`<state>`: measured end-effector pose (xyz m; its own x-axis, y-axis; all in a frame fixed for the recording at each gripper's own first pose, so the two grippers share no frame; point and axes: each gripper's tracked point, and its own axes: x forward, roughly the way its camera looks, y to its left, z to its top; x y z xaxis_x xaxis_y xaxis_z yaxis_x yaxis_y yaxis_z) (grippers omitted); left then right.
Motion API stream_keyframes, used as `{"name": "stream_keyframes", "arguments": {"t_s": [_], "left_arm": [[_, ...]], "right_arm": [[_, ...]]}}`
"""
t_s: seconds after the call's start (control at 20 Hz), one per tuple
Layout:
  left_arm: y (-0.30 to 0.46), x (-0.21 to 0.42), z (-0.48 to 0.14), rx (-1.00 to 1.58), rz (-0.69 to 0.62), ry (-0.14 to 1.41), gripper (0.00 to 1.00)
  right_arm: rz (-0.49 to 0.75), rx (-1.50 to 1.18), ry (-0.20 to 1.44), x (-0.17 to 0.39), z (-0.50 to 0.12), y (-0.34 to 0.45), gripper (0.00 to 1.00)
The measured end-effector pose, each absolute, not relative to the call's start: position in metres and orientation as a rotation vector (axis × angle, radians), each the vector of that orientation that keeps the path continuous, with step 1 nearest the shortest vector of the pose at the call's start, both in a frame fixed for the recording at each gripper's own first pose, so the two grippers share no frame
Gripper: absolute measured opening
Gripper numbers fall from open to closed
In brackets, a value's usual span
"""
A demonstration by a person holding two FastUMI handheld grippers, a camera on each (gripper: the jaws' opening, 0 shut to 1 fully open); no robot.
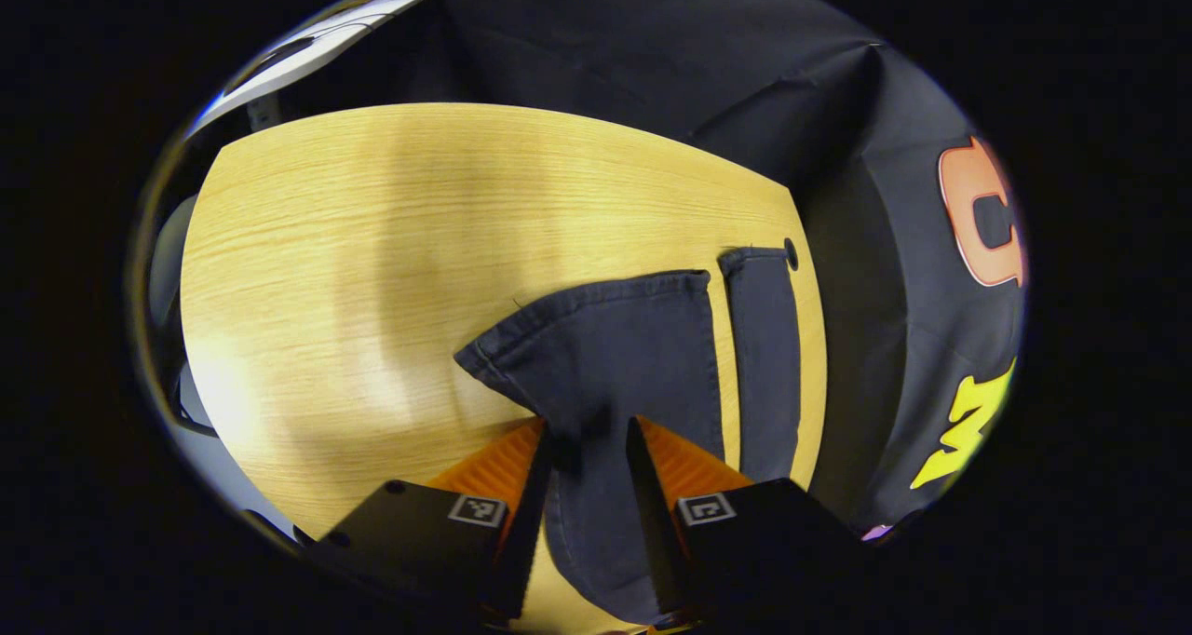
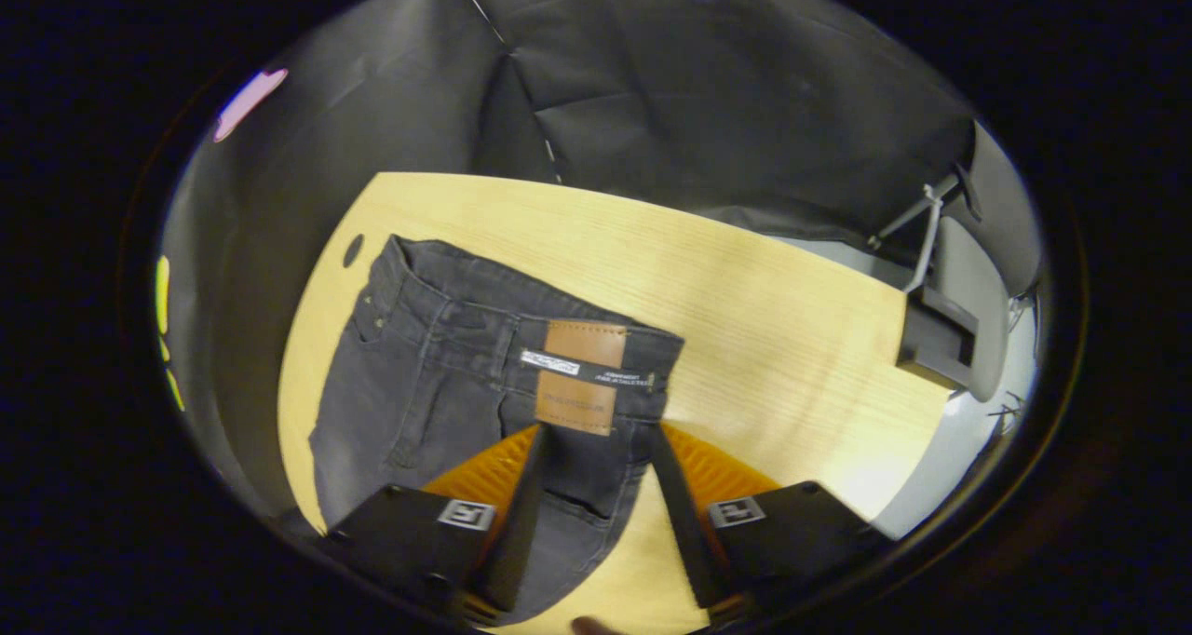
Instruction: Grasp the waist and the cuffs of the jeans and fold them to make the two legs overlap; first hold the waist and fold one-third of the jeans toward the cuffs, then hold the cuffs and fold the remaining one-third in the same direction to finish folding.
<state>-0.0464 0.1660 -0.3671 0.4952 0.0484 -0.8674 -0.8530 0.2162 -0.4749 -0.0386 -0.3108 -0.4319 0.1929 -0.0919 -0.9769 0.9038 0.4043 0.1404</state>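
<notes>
- lying flat on the wooden table [image 1: 391, 244], dark jeans [image 2: 438, 374] spread with both legs apart, so first fold (leg onto leg) judged not yet done.
- hovering over the cuff end, left gripper [image 1: 587, 449]; jaws apart, one on each side of the nearer leg's denim, which passes between them without visible pressing.
- nearer cuff [image 1: 596, 304] just ahead of the left fingertips; second cuff [image 1: 759, 263] beside it, toward the table's edge, separated by a strip of bare wood.
- hovering over the waist end, right gripper [image 2: 596, 453]; jaws apart, straddling the waistband area below the leather patch [image 2: 582, 374].
- patch just ahead of the right fingertips, waistband running away toward the table's far-left corner in the right gripper view.
- placed one at each end probably to lift waist and cuff of the same leg together and carry that leg over the other.
- cannot tell whether either set of fingers touches cloth or only hangs above it.
- stand with a grey box [image 2: 945, 337] off the table's right edge in the right gripper view, well apart from the jeans.
</notes>
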Motion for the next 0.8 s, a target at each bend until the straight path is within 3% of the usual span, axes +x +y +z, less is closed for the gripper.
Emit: {"name": "stream_keyframes", "arguments": {"t_s": [0.05,0.1,0.15,0.2,0.25,0.3,0.35,0.4,0.8], "left_arm": [[0.168,-0.048,-0.37,-1.196,0.755,0.857,0.34],[0.169,-0.048,-0.369,-1.208,0.747,0.849,0.26],[0.167,-0.046,-0.368,-1.216,0.735,0.848,0.13],[0.166,-0.046,-0.368,-1.225,0.725,0.846,0.11],[0.167,-0.046,-0.368,-1.232,0.715,0.847,0.07],[0.167,-0.047,-0.369,-1.236,0.707,0.851,0.07],[0.167,-0.046,-0.367,-1.237,0.696,0.853,0.05],[0.166,-0.046,-0.363,-1.238,0.68,0.852,0.05],[0.156,-0.015,-0.299,-1.259,0.527,0.804,0.04]], "right_arm": [[-0.874,0.916,1.152,-0.038,-0.434,-0.31,0.38],[-0.87,0.933,1.156,-0.038,-0.436,-0.309,0.22],[-0.873,0.94,1.154,-0.043,-0.448,-0.309,0.29],[-0.872,0.984,1.14,-0.042,-0.429,-0.312,0.14],[-0.857,1.029,1.13,-0.04,-0.435,-0.313,0.1],[-0.834,1.074,1.12,-0.039,-0.434,-0.311,0.17],[-0.826,1.117,1.103,-0.043,-0.43,-0.312,0.13],[-0.823,1.162,1.091,-0.039,-0.434,-0.311,0.01],[-0.699,1.253,0.975,-0.027,-0.378,-0.313,0.01]]}}
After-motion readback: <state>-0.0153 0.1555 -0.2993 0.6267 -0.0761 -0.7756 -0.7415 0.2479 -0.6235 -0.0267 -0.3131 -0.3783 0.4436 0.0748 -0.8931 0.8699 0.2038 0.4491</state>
